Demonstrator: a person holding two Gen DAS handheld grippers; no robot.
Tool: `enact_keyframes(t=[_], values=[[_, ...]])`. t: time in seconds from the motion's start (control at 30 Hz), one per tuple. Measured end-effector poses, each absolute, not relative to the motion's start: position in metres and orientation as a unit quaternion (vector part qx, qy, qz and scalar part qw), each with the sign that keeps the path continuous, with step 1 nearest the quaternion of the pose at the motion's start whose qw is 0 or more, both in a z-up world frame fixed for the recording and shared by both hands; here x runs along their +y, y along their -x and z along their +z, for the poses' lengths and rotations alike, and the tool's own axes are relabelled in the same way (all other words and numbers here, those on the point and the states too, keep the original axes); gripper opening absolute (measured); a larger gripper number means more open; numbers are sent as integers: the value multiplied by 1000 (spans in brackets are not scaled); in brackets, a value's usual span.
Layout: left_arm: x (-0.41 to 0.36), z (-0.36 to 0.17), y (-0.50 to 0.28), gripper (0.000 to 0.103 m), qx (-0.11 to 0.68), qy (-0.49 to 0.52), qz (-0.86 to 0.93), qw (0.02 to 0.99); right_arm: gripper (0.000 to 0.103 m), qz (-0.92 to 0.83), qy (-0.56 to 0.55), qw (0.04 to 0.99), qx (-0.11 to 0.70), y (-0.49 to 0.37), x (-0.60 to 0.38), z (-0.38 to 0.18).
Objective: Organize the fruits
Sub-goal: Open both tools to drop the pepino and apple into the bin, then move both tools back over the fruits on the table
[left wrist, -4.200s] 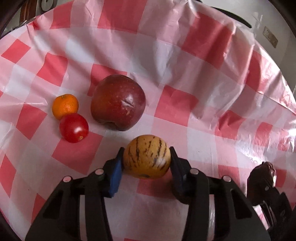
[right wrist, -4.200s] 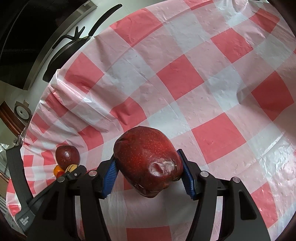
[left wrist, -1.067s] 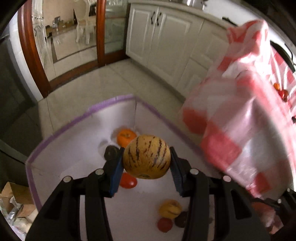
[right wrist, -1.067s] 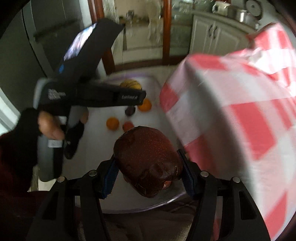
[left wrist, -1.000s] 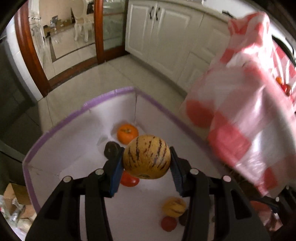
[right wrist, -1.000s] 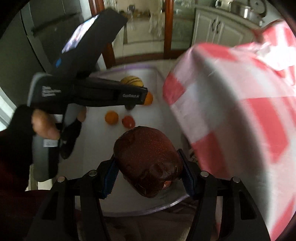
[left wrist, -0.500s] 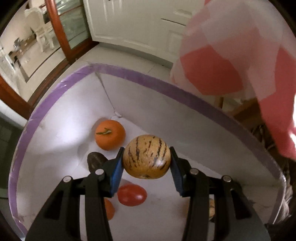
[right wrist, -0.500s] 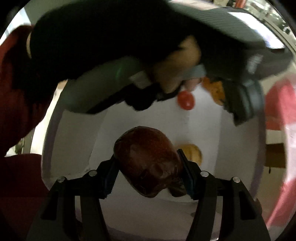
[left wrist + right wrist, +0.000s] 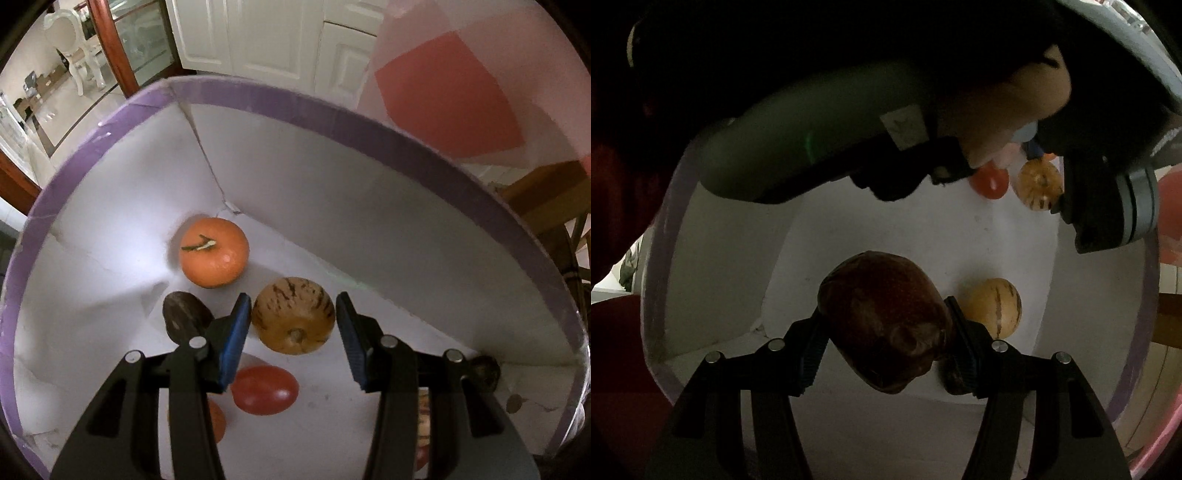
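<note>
Left tongs (image 9: 293,328): jaws have just been opening; striped yellow fruit (image 9: 293,315) sits between the pads with a gap on each side, so released, resting low in the white box (image 9: 332,206).
Right tongs (image 9: 882,341): clenched on the dark red apple (image 9: 882,325), poised above the box floor.
Neighbours: orange (image 9: 213,252), tomato (image 9: 265,389), second striped fruit (image 9: 991,308) beside the apple.
Advice: lift the left tongs straight out; lower the apple onto bare floor, clear of the striped fruit, before opening.
</note>
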State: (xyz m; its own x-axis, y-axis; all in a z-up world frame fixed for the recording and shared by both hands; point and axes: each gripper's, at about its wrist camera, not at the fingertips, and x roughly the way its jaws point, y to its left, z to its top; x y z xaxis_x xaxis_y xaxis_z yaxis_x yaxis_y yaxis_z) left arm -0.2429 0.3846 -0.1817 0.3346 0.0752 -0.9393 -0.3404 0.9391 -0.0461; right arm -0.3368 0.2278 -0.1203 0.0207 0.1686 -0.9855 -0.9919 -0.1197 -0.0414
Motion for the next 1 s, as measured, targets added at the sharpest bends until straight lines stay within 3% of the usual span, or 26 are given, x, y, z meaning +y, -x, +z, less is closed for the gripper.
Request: enact_keyframes(t=[0.23,0.37,0.5,0.63,0.83,1.0], values=[[389,-164,248,77,542,111,155,818,76,581,460,546,390,346,243,-100],[384,-133,256,81,514,79,172,836,76,599,422,587,344,342,233,-62],[378,-81,267,87,452,55,212,864,78,634,352,629,281,336,213,-1],[369,-13,274,101,348,41,285,892,82,623,299,693,207,326,180,54],[312,87,254,101,210,65,243,945,87,522,223,813,127,278,103,122],[233,121,200,101,186,63,161,967,87,394,147,896,143,213,8,132]])
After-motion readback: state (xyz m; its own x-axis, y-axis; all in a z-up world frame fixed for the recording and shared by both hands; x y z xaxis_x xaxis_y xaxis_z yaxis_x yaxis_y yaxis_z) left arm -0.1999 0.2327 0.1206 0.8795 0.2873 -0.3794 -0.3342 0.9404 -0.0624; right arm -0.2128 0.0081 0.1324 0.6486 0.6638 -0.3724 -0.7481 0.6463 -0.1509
